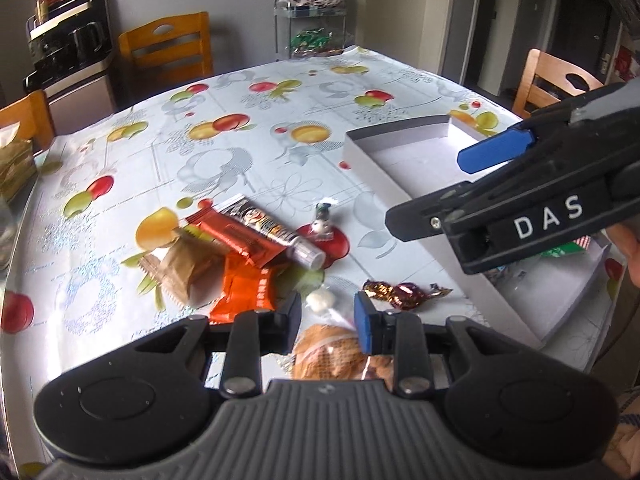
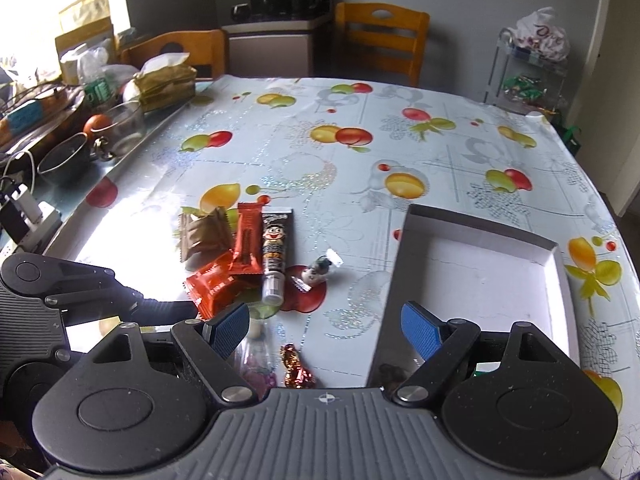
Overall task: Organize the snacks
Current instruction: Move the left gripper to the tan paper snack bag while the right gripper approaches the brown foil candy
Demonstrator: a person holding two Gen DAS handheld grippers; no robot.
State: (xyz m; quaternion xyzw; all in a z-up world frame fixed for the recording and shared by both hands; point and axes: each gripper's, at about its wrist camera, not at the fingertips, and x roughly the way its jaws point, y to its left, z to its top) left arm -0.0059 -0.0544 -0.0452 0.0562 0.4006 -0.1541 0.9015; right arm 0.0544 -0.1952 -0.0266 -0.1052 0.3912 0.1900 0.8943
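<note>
While the left gripper (image 1: 330, 320) sits low over the near desk (image 1: 248, 152) edge, its jaws are nearly together with clear film from the bread-coloured snack in transparent wrap (image 1: 328, 356) in the gap. Can't tell if the pads actually bite.

Right gripper (image 2: 324, 312): jaws spread wide, empty, hovering at the near left corner of the shallow white cardboard box (image 2: 480, 280).

Box far end is bare. Something green shows at its near end, mostly hidden.

The rest is loose on the desk, left of the box:
- brown crimped packet (image 1: 188, 268)
- orange foil wrappers (image 1: 244, 292)
- black cartoon-face tube (image 1: 272, 228)
- small clear-wrapped figure candy (image 1: 322, 220)
- gold-and-maroon foil candy (image 1: 400, 292)
- white round sweet (image 1: 320, 302), just ahead of the left jaws

My read: the step is bagging the bread snack.
- Grip the body, not just film, which will likely slip.
- Lift clear of the white sweet before going sideways.
- Keep the right gripper out of the lane.
- Clear the box wall, then drop into the bare far end.
</note>
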